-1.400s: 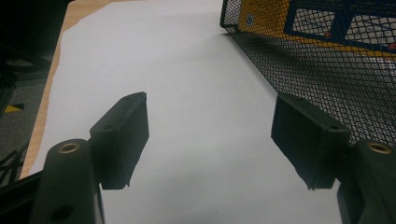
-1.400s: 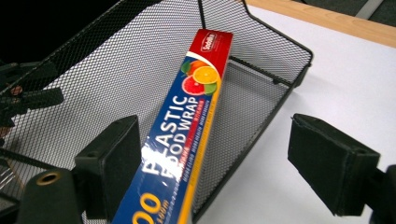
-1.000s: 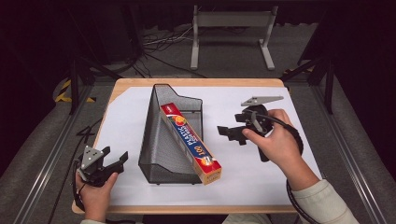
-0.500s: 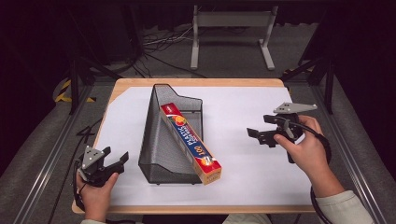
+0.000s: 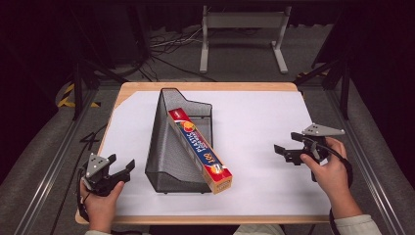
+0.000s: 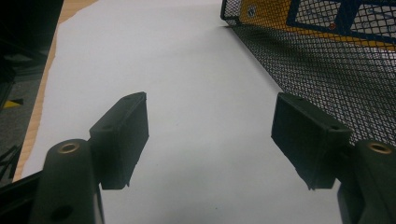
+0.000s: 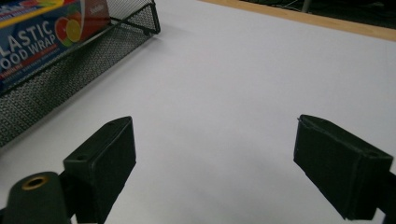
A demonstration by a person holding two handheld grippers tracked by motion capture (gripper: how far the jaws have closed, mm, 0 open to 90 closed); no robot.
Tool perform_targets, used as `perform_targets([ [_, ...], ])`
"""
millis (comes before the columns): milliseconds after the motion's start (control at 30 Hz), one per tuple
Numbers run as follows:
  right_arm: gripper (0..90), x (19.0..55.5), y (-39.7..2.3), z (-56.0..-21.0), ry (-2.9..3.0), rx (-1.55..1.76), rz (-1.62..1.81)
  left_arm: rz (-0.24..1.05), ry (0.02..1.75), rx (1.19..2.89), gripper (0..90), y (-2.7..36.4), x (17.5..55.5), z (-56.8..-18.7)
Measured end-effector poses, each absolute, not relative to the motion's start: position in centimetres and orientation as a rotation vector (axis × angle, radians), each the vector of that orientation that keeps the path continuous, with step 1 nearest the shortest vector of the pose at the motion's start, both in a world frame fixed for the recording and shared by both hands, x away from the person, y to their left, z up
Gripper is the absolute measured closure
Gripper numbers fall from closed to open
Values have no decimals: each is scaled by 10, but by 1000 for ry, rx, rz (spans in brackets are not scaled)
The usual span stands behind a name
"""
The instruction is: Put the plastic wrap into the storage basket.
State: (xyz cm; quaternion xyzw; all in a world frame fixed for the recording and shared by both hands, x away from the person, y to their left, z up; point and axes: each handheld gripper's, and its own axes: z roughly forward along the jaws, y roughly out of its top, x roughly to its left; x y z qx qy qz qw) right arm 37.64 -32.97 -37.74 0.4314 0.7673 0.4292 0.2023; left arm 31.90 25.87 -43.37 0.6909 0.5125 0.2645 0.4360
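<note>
Here a black mesh file holder lies on the white sheet covering the desk, a plastic food wrap box resting aslant inside it, the near end of the box poking out past the holder's rim. The left tool sits near the desk's front-left corner, jaws spread wide and empty, just beside the mesh wall. The right tool hovers well apart to the right, jaws likewise wide and empty.
</note>
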Motion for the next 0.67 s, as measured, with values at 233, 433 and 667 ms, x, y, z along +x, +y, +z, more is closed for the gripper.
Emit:
perform_targets([
  [233,123,376,-342,-403,2153,1213,1169,658,1262,1734,280,256,319,-433],
  [433,123,378,-349,-423,2151,1276,1149,654,1252,1738,280,256,319,-433],
  [667,119,378,-355,-431,2138,1303,1163,653,1249,1744,280,256,321,-433],
])
